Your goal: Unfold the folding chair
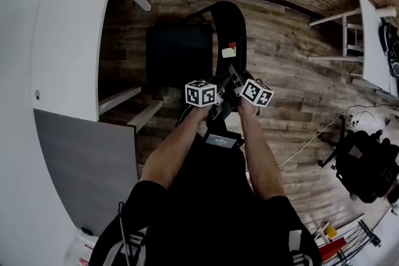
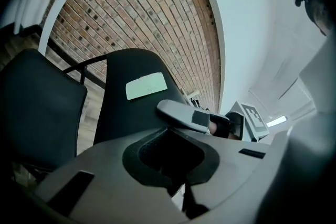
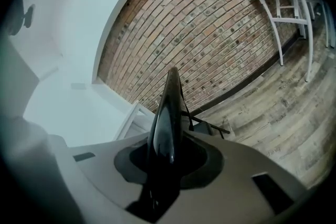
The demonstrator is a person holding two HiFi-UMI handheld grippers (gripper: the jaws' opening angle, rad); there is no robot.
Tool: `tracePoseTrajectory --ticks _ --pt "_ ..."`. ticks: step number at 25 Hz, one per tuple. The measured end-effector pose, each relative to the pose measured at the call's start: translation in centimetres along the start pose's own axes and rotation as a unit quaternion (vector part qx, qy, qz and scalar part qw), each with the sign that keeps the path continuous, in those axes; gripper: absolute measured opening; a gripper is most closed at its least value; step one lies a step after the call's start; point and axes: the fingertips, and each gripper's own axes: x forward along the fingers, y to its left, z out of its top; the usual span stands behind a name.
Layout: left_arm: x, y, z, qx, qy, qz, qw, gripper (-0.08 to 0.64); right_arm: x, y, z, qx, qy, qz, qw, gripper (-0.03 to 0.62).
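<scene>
The folding chair [image 1: 206, 40] is stood on the wooden floor [image 1: 287, 71] just beside the white table [image 1: 68, 40]. Its dark seat [image 1: 177, 53] is turned toward the table and its backrest [image 1: 229, 19] is on the side away from it. The top edge of the backrest is clamped in the right gripper [image 3: 165, 165], and the glossy black rim is seen edge-on between the jaws. This hold is judged to be taken so that the back can be steadied, or drawn away from the seat, while the frame spreads. The left gripper [image 2: 173, 178], the one nearer the table, is clenched on nothing and is pointed at the backrest's pale label [image 2: 146, 86]. It is probably placed there as a blunt pusher or a spare support rather than for grasping. In the head view the seat's broad face is presented upward, so the chair is judged to be largely opened. Whether its legs are fully spread cannot be told, since they are hidden beneath the seat.
</scene>
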Motion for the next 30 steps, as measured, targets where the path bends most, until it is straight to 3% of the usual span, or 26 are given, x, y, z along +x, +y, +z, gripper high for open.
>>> tracePoseTrajectory --ticks 8,23,27,30 --pt "-1.2 0.9 0.4 0.012 0.006 -0.008 0.9999 0.009 0.6 0.7 -0.4 0.026 -0.034 -0.013 0.999 0.1" --pt "-0.7 0.8 0.5 0.006 0.012 -0.015 0.9998 0.009 0.6 0.4 0.1 0.027 -0.021 -0.024 0.999 0.1" --pt "-0.9 0.6 0.4 0.003 0.018 -0.031 0.9993 0.009 0.5 0.5 -0.2 0.042 -0.012 -0.017 0.999 0.101" --pt "-1.5 0.2 0.5 0.011 0.028 -0.06 0.9977 0.011 0.2 0.5 -0.6 0.034 0.001 -0.039 0.999 0.101"
